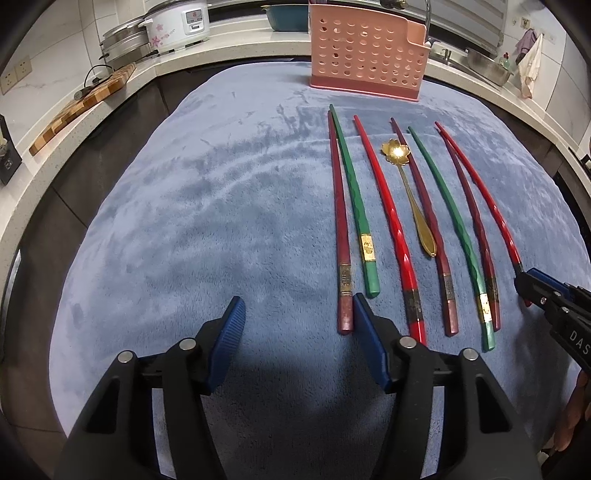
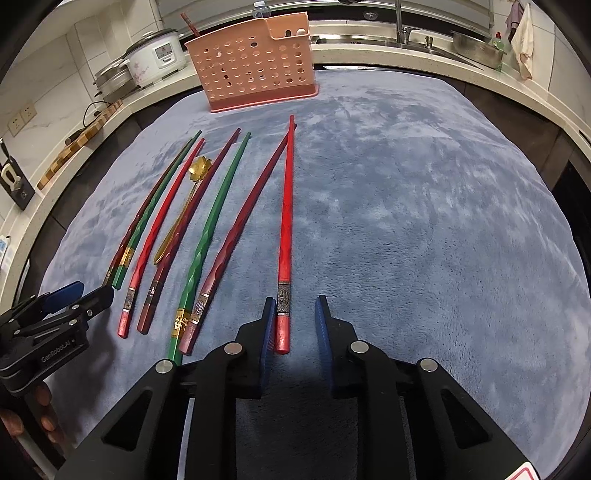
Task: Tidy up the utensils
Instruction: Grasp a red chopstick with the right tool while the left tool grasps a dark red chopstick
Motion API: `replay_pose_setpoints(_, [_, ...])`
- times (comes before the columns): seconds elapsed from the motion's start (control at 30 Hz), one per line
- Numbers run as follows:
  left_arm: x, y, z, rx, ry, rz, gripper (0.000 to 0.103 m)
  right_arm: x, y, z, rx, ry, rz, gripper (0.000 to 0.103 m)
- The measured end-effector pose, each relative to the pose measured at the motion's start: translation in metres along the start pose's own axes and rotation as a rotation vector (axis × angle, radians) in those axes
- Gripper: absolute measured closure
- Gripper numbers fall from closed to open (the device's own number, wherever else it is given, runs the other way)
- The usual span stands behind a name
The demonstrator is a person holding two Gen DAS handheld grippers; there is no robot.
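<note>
Several red, dark red and green chopsticks and a gold flower-bowl spoon [image 1: 413,199] lie side by side on a blue-grey cloth [image 1: 184,221]. Behind them stands a pink perforated utensil holder [image 1: 365,55] [image 2: 258,62]. My left gripper [image 1: 299,315] is open; the butt of the leftmost dark red chopstick [image 1: 343,258] lies just inside its right pad. My right gripper [image 2: 295,317] is open around the butt of the rightmost red chopstick [image 2: 286,229], which rests against its left pad with a gap to the other. Each gripper shows at the edge of the other's view: the right gripper [image 1: 532,286], the left gripper [image 2: 83,293].
A white counter curves around the cloth with a rice cooker [image 1: 177,26], a steel pot [image 1: 125,44] and a wooden cutting board [image 1: 81,107] at the left. A sink with a faucet [image 2: 402,22] and a steel bowl [image 2: 476,48] are at the back right. A hand [image 2: 22,424] holds the left gripper.
</note>
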State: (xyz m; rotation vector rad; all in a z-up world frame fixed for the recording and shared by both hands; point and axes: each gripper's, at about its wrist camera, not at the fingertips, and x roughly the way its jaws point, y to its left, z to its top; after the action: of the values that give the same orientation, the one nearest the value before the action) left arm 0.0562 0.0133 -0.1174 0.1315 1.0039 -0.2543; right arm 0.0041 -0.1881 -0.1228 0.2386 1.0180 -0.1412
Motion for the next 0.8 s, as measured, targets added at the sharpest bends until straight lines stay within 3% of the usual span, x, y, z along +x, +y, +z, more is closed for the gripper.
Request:
replay_pose_setpoints(0.27, [0.001, 0.0, 0.006, -0.007, 0.0, -0.019, 0.059, 0.001, 0.001, 0.0, -0.008, 0.003, 0.004, 0.088])
replay_pose_setpoints(0.47, [0.002, -0.003, 0.01, 0.004, -0.001, -0.04, 0.08, 0.0, 0.004, 0.001, -0.022, 0.009, 0.014, 0.096])
replay_pose_setpoints(0.53, [0.001, -0.003, 0.01, 0.005, -0.003, -0.046, 0.093, 0.0, 0.004, 0.001, -0.021, 0.008, 0.014, 0.096])
replay_pose_setpoints(0.8, [-0.012, -0.003, 0.013, 0.008, -0.007, -0.045, 0.095, -0.015, 0.005, 0.003, -0.029, -0.021, 0.016, 0.096])
